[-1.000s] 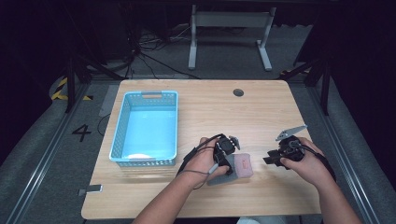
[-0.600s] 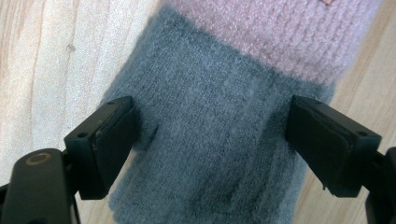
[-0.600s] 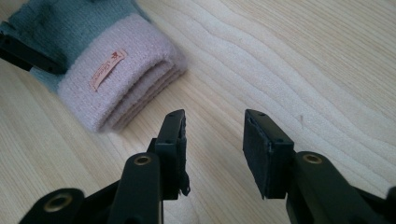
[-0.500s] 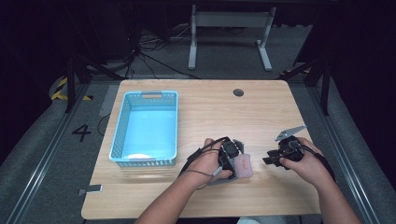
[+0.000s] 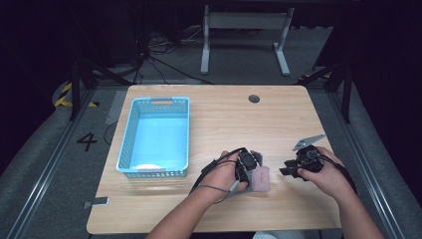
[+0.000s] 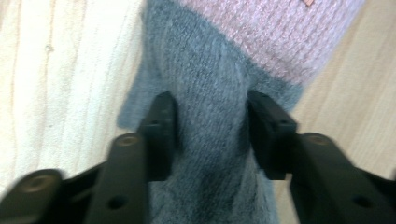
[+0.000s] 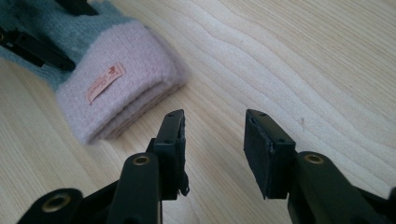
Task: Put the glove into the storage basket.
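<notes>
Near table's front edge, left hand-held gripper just clamped grey end of sock, pink cuff pointing away; right hand-held gripper unclenched

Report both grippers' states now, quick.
Left gripper: jaws have just been closing, pads now pressing the grey part of the knit glove.
Right gripper: open, nothing between its jaws.
</notes>
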The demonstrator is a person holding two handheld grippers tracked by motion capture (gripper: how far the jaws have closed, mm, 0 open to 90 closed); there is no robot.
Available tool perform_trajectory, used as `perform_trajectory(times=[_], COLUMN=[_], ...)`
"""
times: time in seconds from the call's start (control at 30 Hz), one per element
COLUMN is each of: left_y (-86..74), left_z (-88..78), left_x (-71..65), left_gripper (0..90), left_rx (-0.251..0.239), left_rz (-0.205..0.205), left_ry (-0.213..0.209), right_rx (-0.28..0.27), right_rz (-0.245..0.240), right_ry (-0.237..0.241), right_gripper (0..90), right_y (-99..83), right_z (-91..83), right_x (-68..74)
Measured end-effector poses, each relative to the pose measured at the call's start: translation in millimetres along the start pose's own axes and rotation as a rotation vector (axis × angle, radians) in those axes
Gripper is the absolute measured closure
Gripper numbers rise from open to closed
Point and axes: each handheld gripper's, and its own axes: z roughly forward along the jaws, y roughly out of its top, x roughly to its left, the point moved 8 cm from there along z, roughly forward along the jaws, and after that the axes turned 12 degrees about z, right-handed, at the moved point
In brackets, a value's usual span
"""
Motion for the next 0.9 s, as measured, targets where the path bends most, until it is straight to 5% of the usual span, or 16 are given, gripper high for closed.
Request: perform_trajectory(times=[0.5, 0.9], left_y=[-0.1, -2.5], left_z=[-9.1, -49.6], left_x=[-0.9, 5.1], left_gripper=[68.7, 68.5], left_rx=[-0.023, -0.100], left_rz=[-0.016, -0.034], left_ry=[-0.051, -0.014], right_rx=[-0.006, -0.007], right_rz=[0.002, 0.011], right_ry=[0.000, 0.001], right_gripper=[59.4, 59.5], right_y=[-0.6, -1.3], right_z=[-1.1, -2.1], right_x=[-2.0, -3.9])
